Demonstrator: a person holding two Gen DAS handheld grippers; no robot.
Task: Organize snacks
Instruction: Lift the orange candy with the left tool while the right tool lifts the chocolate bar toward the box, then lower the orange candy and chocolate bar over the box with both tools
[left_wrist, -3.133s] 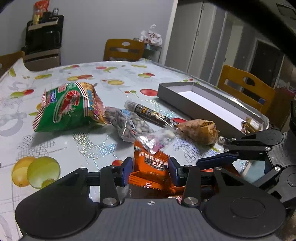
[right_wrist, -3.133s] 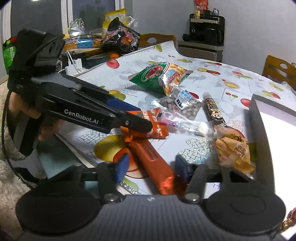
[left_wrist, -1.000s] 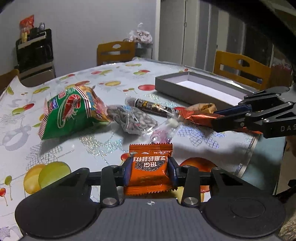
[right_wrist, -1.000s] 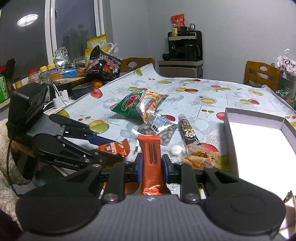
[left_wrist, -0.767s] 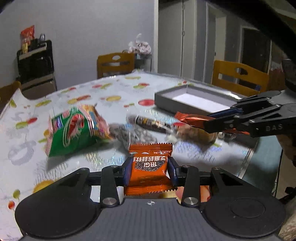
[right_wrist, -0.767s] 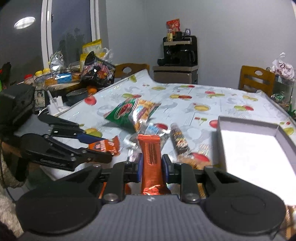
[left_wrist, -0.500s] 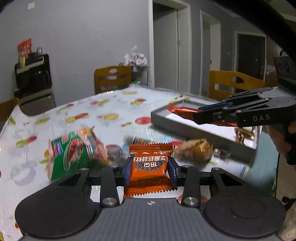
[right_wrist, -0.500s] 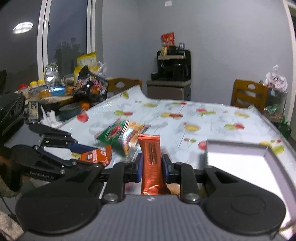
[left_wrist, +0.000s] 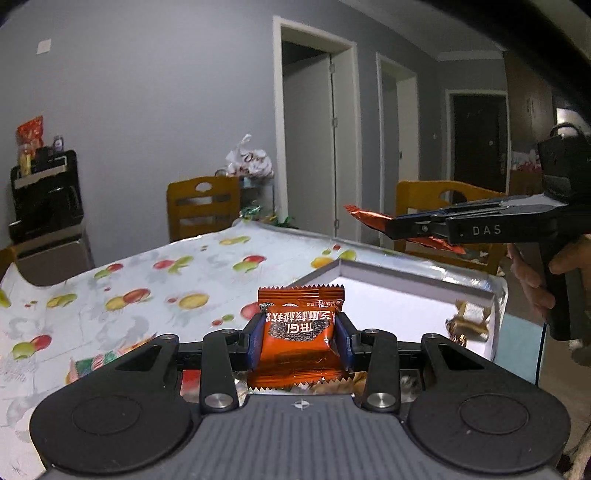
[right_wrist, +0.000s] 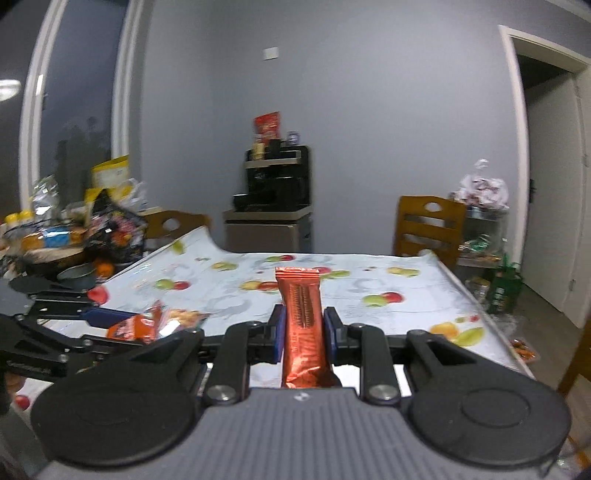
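My left gripper (left_wrist: 300, 341) is shut on a small orange snack packet (left_wrist: 299, 332) and holds it in the air near the grey box (left_wrist: 417, 280). My right gripper (right_wrist: 303, 336) is shut on a long red-orange snack bar (right_wrist: 301, 325), held upright above the table. In the left wrist view the right gripper (left_wrist: 391, 223) holds the bar (left_wrist: 367, 218) high over the box's far side. In the right wrist view the left gripper (right_wrist: 122, 323) shows at the left with its packet (right_wrist: 136, 325). The green chip bag (left_wrist: 92, 363) is mostly hidden below.
The table has a fruit-print cloth (left_wrist: 147, 280). A gold-wrapped candy (left_wrist: 467, 325) lies by the box. Wooden chairs (left_wrist: 203, 206) stand at the far side. A black appliance on a cabinet (right_wrist: 275, 192) stands behind the table. Bags and jars (right_wrist: 103, 225) crowd the left counter.
Both grippers have risen higher and tilted up with their snacks. The snack pile has dropped out of view. The right gripper now holds the bar above the box.
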